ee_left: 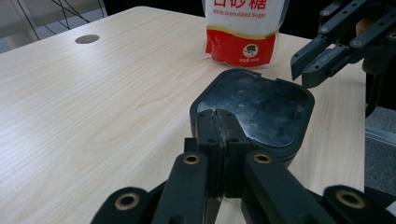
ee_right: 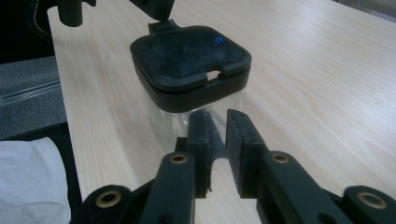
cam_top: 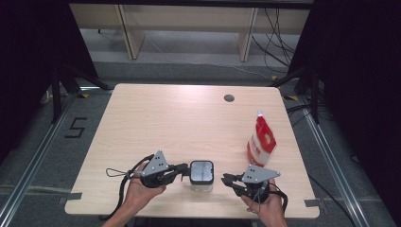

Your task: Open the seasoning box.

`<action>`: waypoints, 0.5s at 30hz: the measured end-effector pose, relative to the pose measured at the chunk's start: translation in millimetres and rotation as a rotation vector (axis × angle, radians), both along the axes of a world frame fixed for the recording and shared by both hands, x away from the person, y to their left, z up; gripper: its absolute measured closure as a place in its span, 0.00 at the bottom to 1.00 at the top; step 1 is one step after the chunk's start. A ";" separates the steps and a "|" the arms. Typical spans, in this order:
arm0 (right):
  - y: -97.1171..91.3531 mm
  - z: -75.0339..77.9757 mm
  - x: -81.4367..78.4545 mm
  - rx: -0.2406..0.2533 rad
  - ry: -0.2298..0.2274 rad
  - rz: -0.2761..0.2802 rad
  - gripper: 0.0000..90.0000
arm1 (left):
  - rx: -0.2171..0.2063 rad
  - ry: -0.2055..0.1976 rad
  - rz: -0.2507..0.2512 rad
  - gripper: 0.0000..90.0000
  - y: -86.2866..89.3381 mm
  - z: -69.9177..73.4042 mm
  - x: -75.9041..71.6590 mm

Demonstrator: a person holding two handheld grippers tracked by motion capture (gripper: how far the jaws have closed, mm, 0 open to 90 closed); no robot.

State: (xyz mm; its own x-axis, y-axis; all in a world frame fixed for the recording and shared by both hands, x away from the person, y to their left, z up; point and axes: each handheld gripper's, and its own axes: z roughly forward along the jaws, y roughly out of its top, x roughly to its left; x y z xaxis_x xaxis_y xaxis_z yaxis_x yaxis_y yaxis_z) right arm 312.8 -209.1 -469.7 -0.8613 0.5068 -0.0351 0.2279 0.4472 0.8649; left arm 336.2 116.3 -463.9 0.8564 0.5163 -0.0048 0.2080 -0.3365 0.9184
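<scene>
the clear container (cam_top: pixel 202 182) with its black square lid (cam_top: pixel 202 171) stands on the table (cam_top: pixel 156 123) near the person's edge, between the two grippers. in the left gripper view the lid (ee_left: pixel 261 109) lies right at the tips of the left gripper (ee_left: pixel 221 122), whose jaws are pressed together with nothing between them, their ends resting at the lid's near rim. from above, the left gripper (cam_top: pixel 185 169) sits just beside the container's left side, held in the person's left hand (cam_top: pixel 139 189).

the right gripper (cam_top: pixel 226 179) is a little apart from the container's right side, held in the right hand (cam_top: pixel 267 205). in the right gripper view its jaws (ee_right: pixel 219 122) stand slightly apart, with only a narrow gap and nothing clamped; the container's clear wall (ee_right: pixel 187 116) is just beyond their tips and the lid (ee_right: pixel 189 58) above them.

farther out, beyond the right gripper, a red and white bag of granulated sugar (cam_top: pixel 261 142) stands upright on the table, well apart from the container. a round hole (cam_top: pixel 229 98) sits near the table's far edge.
</scene>
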 end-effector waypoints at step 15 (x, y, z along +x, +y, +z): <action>10.6 4.2 7.6 0.032 0.000 -0.002 0.98 | -0.017 0.013 0.010 0.98 -0.1 -1.0 -0.7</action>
